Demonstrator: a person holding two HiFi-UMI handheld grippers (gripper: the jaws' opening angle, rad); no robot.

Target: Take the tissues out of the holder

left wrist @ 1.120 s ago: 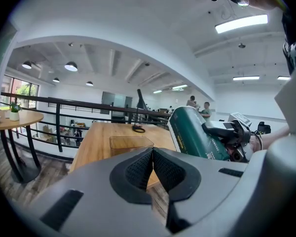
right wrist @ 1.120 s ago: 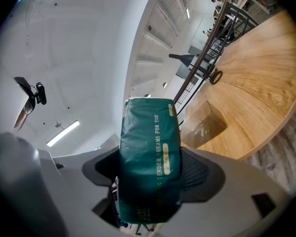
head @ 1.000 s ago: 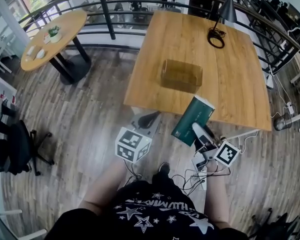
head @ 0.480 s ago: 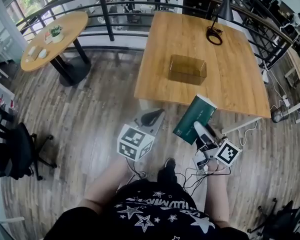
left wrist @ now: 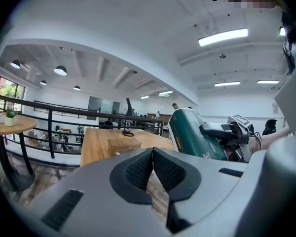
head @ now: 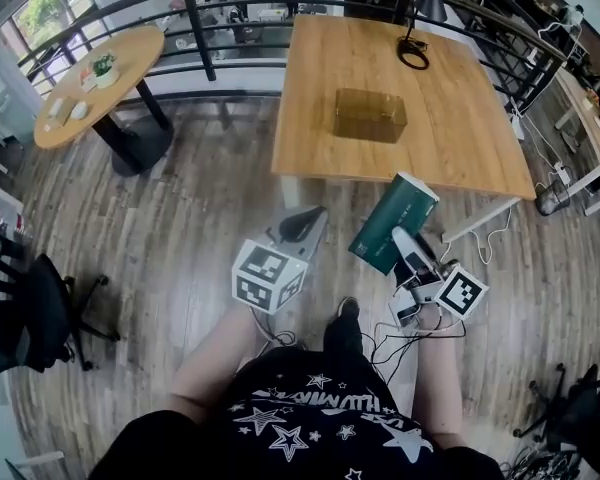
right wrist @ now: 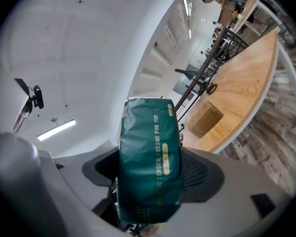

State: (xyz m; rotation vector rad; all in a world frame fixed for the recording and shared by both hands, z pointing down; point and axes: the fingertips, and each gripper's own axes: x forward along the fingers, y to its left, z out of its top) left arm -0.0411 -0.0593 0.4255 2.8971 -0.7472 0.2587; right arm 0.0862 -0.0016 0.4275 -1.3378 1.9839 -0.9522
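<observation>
Right gripper (right wrist: pixel 149 177) clamps the tissue pack (right wrist: pixel 148 137) mid-body. Left gripper (left wrist: pixel 152 168) is closed and empty. The pack is probably soft, light and crushable.

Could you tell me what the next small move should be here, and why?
Probably carry the tissue pack to the table and set it beside the holder: the right tongs already clamp it, clear of the holder, over the floor.

bare tabletop (head: pixel 455 133) around holder (head: pixel 370 115), cable coil (head: pixel 412 54) beyond
</observation>
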